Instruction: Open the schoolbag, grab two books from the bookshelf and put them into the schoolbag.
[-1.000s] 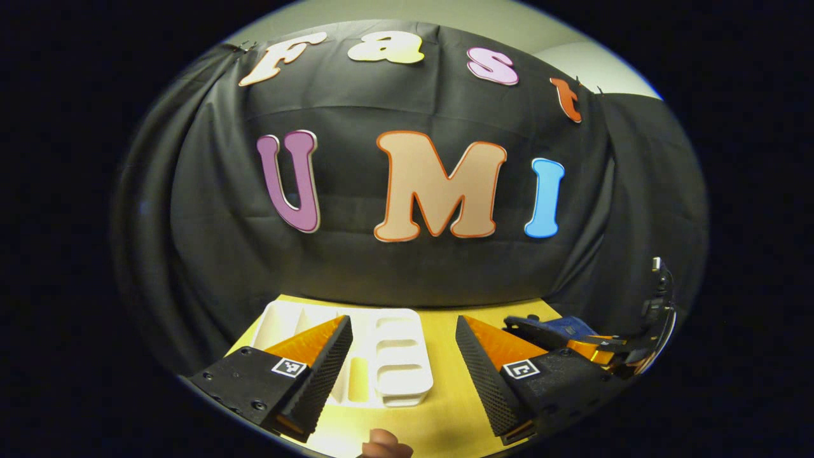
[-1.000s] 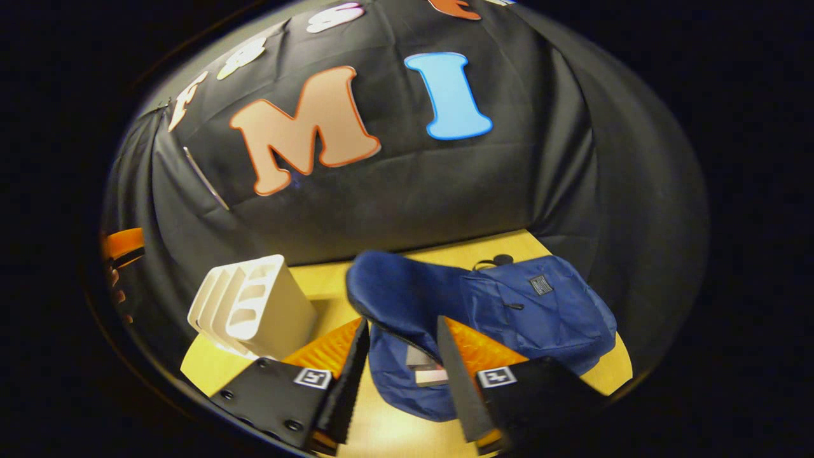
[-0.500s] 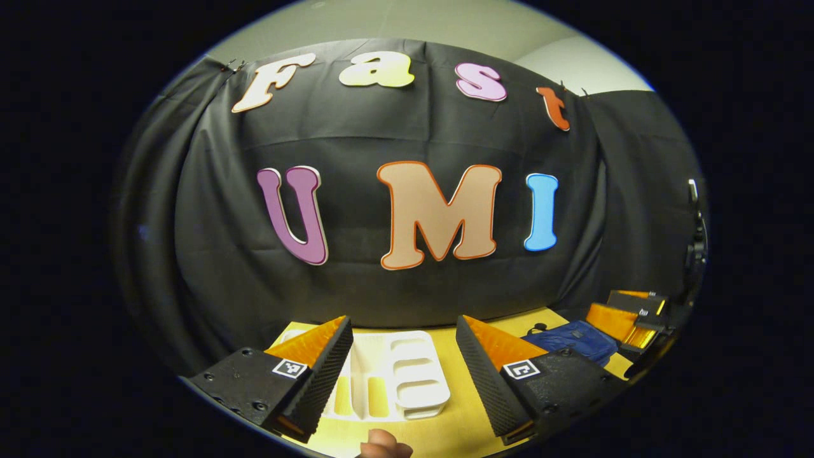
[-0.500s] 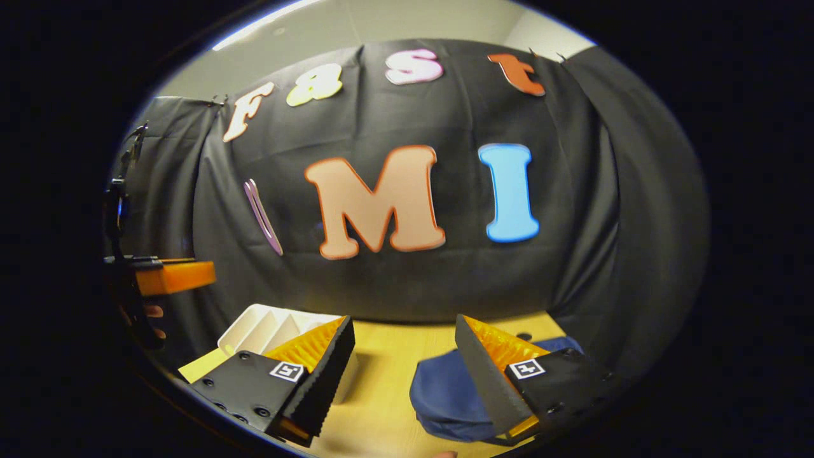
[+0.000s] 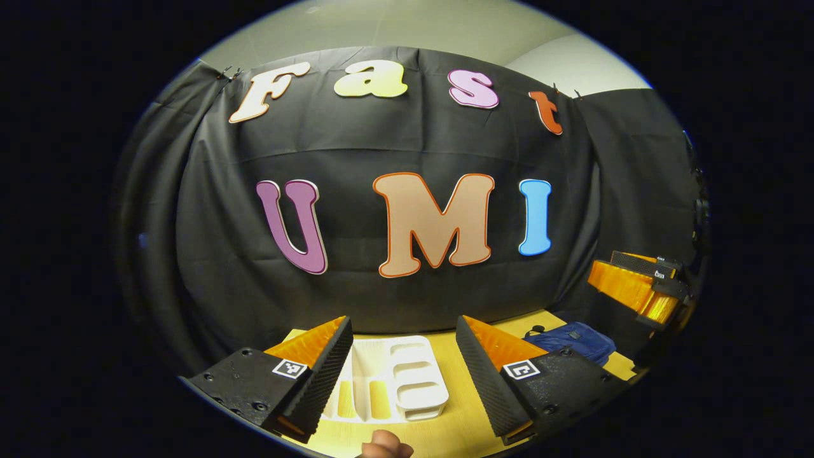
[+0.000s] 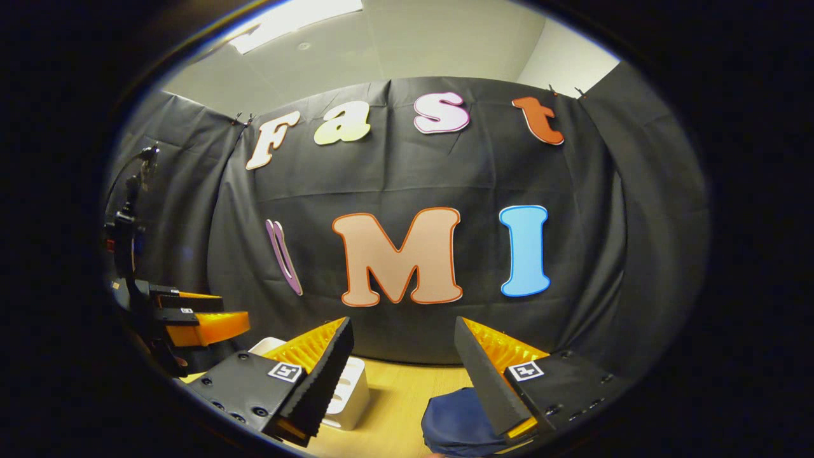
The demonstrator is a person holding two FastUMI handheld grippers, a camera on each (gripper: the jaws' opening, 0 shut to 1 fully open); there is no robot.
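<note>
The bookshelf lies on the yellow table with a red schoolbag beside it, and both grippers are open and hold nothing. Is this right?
One thing is wrong: the schoolbag is blue, not red, as the left gripper view shows. The rest stands: the white bookshelf lies on the yellow table, and the left gripper and right gripper are open and hold nothing.

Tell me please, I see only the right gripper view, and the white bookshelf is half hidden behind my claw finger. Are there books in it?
Observer: In the left gripper view the bookshelf shows between the left claw fingers. I see no book in its slots, just the yellow table through them.
Operator: And where does the schoolbag lie?
Observer: The schoolbag lies flat on the table, right of the bookshelf and apart from it, with its carry loop toward the wall.
Operator: Is my claw over it?
Observer: The right claw hangs higher than the bag, off to its right.
</note>
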